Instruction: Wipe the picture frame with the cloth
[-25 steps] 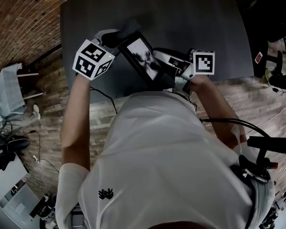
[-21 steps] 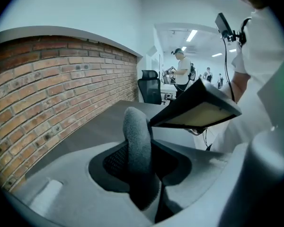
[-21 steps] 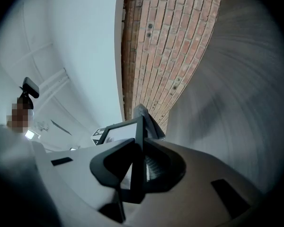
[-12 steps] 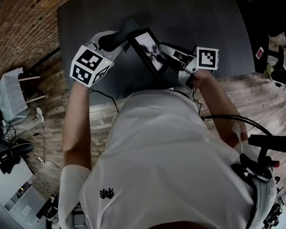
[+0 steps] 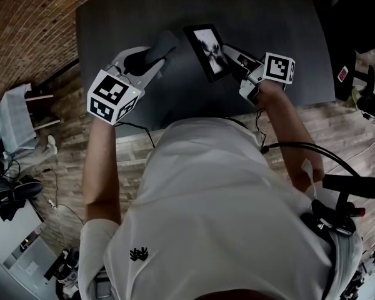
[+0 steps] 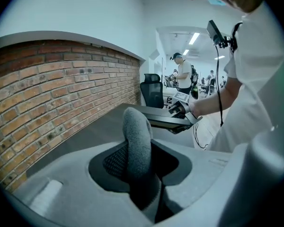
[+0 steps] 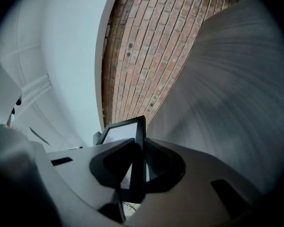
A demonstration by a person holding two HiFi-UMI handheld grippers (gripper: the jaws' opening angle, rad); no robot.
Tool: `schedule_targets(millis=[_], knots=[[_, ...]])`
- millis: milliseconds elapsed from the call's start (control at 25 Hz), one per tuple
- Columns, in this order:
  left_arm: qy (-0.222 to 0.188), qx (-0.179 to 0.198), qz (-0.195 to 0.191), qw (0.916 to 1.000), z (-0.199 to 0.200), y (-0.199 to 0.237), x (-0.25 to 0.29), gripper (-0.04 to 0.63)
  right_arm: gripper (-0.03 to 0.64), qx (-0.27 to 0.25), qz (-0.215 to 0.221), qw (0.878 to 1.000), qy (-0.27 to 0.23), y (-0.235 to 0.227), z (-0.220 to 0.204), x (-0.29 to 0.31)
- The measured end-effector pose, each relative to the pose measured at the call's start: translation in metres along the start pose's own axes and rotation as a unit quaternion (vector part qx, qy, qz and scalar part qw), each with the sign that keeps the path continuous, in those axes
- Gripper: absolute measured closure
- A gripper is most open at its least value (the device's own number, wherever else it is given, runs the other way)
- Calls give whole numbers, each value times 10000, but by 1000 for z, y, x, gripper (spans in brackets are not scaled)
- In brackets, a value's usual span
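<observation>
For a clean wipe, the picture frame (image 5: 209, 50) is best kept steady and tilted toward the cloth (image 5: 164, 42), which should be drawn flat across the glass with light pressure, then along each edge. The frame is held above the worktop (image 5: 281, 24), at the upper middle of the head view. Its edge is pinched by the partly closed right hand-held gripper (image 5: 232, 61). The cloth is clamped in the left hand-held gripper (image 5: 151, 58), near the frame and apparently apart from it.
</observation>
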State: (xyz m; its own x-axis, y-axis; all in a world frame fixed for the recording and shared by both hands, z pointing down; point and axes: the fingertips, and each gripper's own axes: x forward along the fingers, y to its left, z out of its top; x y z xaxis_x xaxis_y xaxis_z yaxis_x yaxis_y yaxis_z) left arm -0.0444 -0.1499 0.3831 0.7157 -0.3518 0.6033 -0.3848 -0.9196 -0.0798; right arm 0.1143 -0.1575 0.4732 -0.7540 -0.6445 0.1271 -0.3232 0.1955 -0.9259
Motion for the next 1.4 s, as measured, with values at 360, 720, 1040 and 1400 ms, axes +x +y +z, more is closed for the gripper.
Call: schedule_targets(millis=[360, 720, 1040, 1400], knots=[[-125, -926, 134, 9955, -22, -42, -1, 468, 547, -562, -975, 9936, -43, -70, 39, 19], [-158, -1976, 633, 9781, -70, -76, -31, 468, 546, -995, -1454, 9826, 590, -106, 15, 106], [-242, -2563, 1019, 9609, -105, -87, -71, 468, 546, -1635, -1418, 9687, 1217, -84, -34, 208], [-302, -2936, 1246, 9473, -155, -85, -125, 468, 545, -2357, -1612, 9418, 1772, -79, -100, 282]])
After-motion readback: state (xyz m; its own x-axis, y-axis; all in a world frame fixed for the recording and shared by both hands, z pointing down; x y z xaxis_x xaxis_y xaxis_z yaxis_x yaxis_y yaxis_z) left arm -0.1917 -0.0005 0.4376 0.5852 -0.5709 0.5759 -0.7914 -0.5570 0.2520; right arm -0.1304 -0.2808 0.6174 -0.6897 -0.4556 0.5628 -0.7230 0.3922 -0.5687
